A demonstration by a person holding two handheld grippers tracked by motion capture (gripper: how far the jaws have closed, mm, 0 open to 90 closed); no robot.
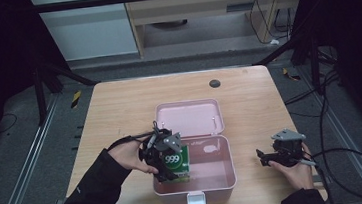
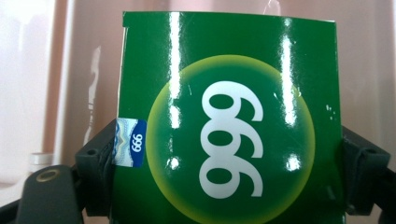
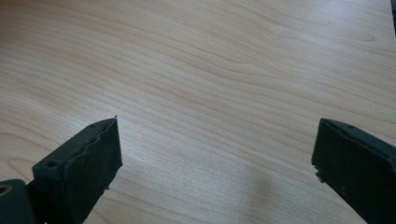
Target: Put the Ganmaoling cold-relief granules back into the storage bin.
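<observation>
My left claw (image 1: 167, 158) pinches the green box (image 1: 178, 161) by its two side edges, so the printed face with "999" stays free and the box hangs straight over the pink case (image 1: 229, 175). I judge that I hold it so in order to lower it into the left part of the tray, at about 9 o'clock from the tray's middle; whether its bottom already touches the floor of the tray, I cannot tell. The lid (image 1: 189, 117) lies open at 12 o'clock, away from me, so nothing blocks the way down.

My right claw (image 1: 264, 158) waits at 3 o'clock from the case, low over the table (image 1: 119, 108), its jaws spread and holding nothing. It stays aside, I think, to leave room.

The left gripper view shows the box (image 2: 229, 121) very near, with a small blue sticker (image 2: 130, 142) at its edge and the pink wall behind. The high view alone gives the place of the box in the case. The right gripper view shows bare wood (image 3: 210, 70) between the jaws.
</observation>
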